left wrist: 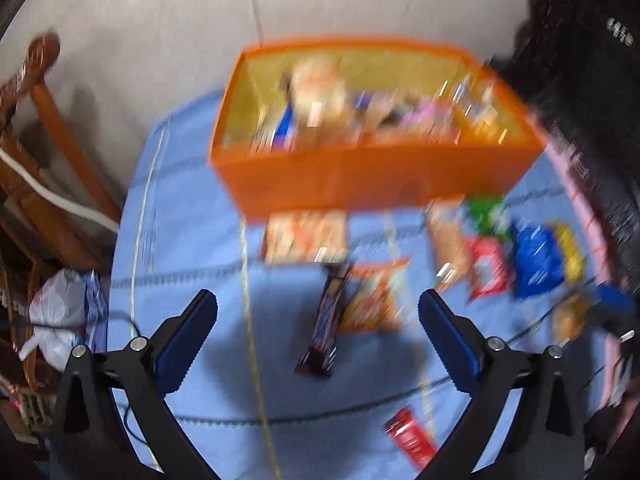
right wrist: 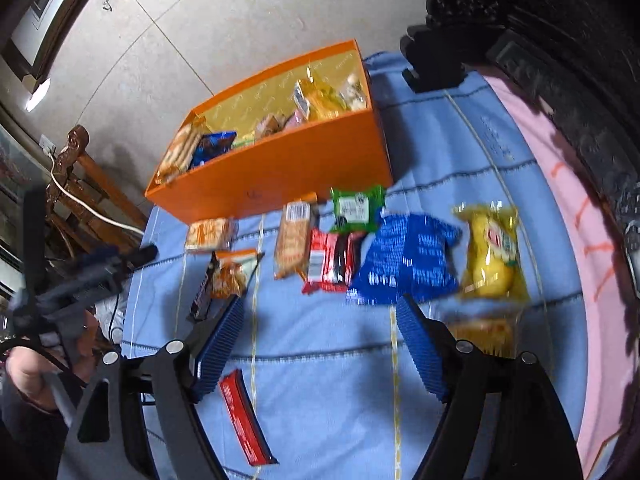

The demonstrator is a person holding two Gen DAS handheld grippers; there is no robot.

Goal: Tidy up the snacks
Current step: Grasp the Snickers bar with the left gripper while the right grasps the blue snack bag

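Note:
An orange box [left wrist: 360, 184] [right wrist: 280, 172] holding several snack packs stands at the far side of a blue cloth [left wrist: 200, 240] [right wrist: 320, 340]. Loose snacks lie in front of it: a dark chocolate bar [left wrist: 326, 320], an orange packet [left wrist: 372, 300] [right wrist: 232, 272], a red bar [left wrist: 412, 436] [right wrist: 244, 416], a blue bag [right wrist: 404, 260], a yellow pack [right wrist: 492, 256], a green pack [right wrist: 356, 208] and a red-white pack [right wrist: 328, 260]. My left gripper [left wrist: 318, 316] is open above the chocolate bar. My right gripper [right wrist: 320, 316] is open over bare cloth near the blue bag. Neither holds anything.
A wooden chair [left wrist: 36, 168] [right wrist: 76, 184] with a white cable stands left of the cloth, with a plastic bag [left wrist: 60, 316] below it. Dark carved furniture [right wrist: 540, 40] borders the right side beyond a pink cloth edge [right wrist: 580, 240]. A hand [right wrist: 24, 376] holds the left tool.

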